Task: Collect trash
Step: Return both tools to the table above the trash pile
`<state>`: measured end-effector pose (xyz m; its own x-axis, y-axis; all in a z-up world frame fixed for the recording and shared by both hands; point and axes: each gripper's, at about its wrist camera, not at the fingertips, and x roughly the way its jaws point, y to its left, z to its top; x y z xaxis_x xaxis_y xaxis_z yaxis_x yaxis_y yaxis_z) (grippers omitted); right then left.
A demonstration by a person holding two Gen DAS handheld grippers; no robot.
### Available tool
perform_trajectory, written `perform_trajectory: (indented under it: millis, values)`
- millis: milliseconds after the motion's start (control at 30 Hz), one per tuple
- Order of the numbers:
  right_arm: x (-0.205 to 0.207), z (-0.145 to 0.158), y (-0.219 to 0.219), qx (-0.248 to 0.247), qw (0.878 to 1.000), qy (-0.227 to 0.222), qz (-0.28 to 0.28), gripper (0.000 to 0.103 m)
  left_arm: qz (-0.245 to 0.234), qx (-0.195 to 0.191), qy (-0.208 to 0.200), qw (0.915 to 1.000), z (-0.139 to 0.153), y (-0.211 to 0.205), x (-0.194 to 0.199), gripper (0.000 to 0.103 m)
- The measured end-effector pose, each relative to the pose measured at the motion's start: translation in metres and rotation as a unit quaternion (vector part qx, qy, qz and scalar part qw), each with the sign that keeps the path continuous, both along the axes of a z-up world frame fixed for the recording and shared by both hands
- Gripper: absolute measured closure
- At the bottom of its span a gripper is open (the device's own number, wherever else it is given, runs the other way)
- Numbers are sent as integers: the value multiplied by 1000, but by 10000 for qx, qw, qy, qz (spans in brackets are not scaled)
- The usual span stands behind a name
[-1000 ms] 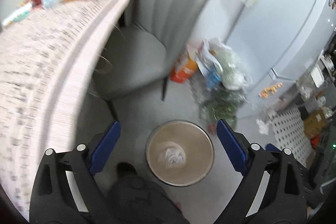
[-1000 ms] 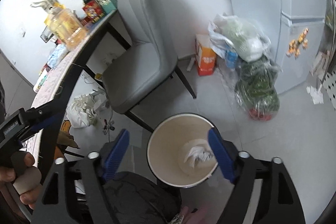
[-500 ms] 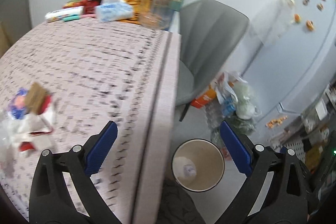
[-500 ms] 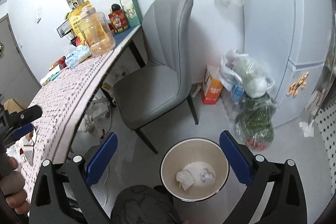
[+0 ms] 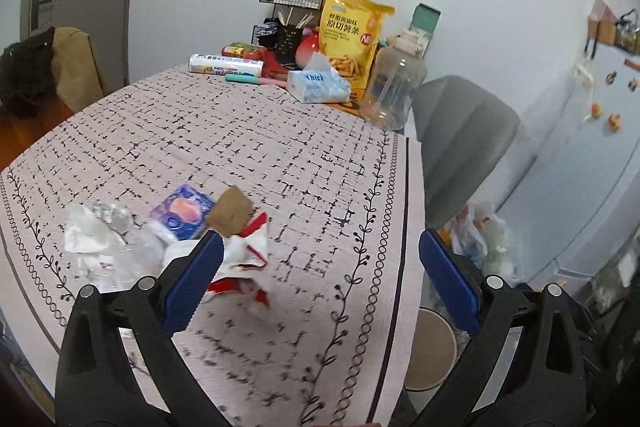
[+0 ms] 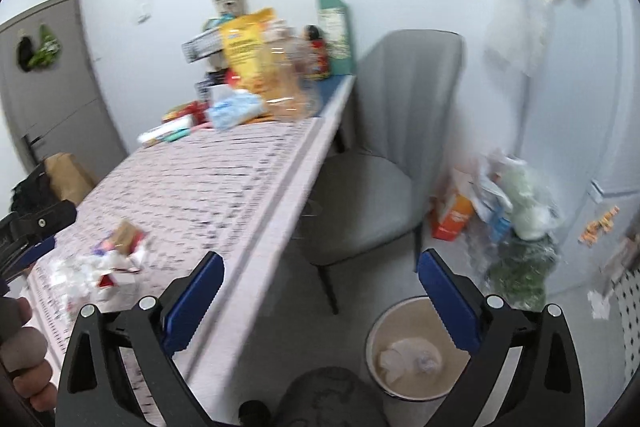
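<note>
A heap of trash (image 5: 168,239) lies on the patterned tablecloth (image 5: 248,147): crumpled white wrappers, a purple packet, a brown scrap and red-and-white paper. My left gripper (image 5: 318,253) hangs open above the table just right of the heap, nothing between its blue pads. The beige bin (image 6: 408,351) stands on the floor beside the table with crumpled paper inside. My right gripper (image 6: 320,275) is open and empty above the table's edge and the floor, left of the bin. The same heap (image 6: 100,263) shows blurred at the left of the right wrist view.
A grey chair (image 6: 380,163) stands at the table's far corner. Bags of groceries (image 6: 516,227) and an orange box sit on the floor by the fridge. The table's back holds a yellow snack bag (image 5: 352,39), tissue pack, clear jug and wire rack. A hand (image 6: 24,359) grips the left tool.
Both grippers rose from over the bin and swung left toward the table. The left view now faces the trash heap instead of the bin. Both stay open and empty.
</note>
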<state>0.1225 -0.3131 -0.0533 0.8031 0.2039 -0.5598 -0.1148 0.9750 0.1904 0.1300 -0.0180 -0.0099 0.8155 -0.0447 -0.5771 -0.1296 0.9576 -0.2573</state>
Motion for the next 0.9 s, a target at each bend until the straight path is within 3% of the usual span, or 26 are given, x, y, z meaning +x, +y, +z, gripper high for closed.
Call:
perform_trajectory:
  millis: [100,300,567,900]
  values:
    - [-7,8,17,156,9993,-126,318,8,-152,-149,-68,9998,1,19,-15,6]
    - [-22,19,49,36,9962,-405,766,8,188,-54,-159,9997,0,43,-39,6]
    - [-35,14,85,-163,9903,-391,1326,8,532,273,-182,9980,-11,62,-72,6]
    - [-46,4,132,-237,9748,-303,2195,8,794,166,-52,9967,-33,97,-101,6]
